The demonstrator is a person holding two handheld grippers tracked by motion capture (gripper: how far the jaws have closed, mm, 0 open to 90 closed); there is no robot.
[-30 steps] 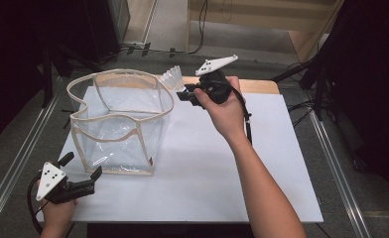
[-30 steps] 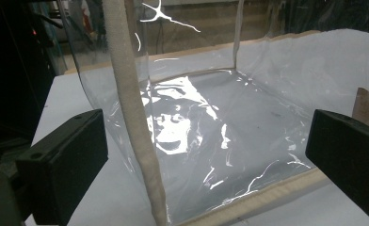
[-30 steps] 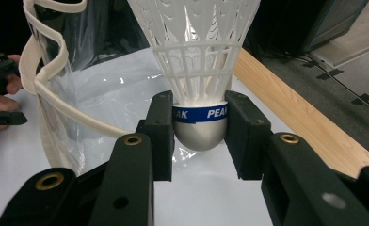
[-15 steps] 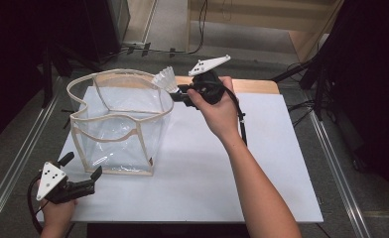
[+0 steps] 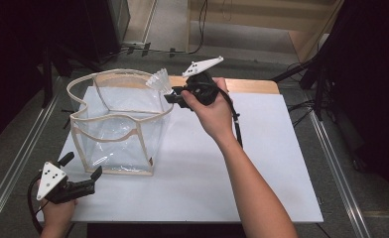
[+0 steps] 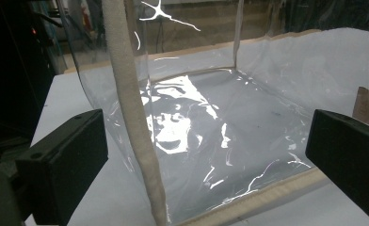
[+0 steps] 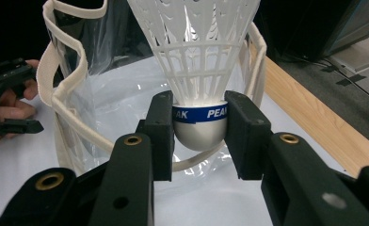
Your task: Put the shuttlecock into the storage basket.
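White board point(image 5: 262, 163) covered the tabletop, with a strip of bare wood point(image 5: 247, 85) showing along its far edge and dark equipment and cables crowding the grey floor point(image 5: 172, 29) beyond. On the board's left half stood one clear plastic bag point(image 5: 115, 124), box-shaped, edged in cream fabric trim, its mouth open upward; nothing lay on its glossy floor as far as the glare allowed one to judge.

One white plastic shuttlecock point(image 7: 199, 70) hung at the bag's far right corner, just above the rim. The right gripper point(image 7: 199, 129) pinched it by the rounded grey cork, a jaw pressed to each side across a blue band lettered in white, the skirt fanning away from the jaws toward the bag's opening. From above, the shuttlecock point(image 5: 159, 82) was seen just over the trim, with the right gripper point(image 5: 175, 94) and the person's hand behind it.

The left gripper point(image 5: 81, 173) rested at the near left corner of the board, just beside the bag's front lower edge, its jaws spread wide and holding nothing. In the left gripper view, its two black jaws framed the bag point(image 6: 211, 136) and one upright seam of trim point(image 6: 131, 108) between them, apart from both.

Count: two grippers, one bag, one shuttlecock.
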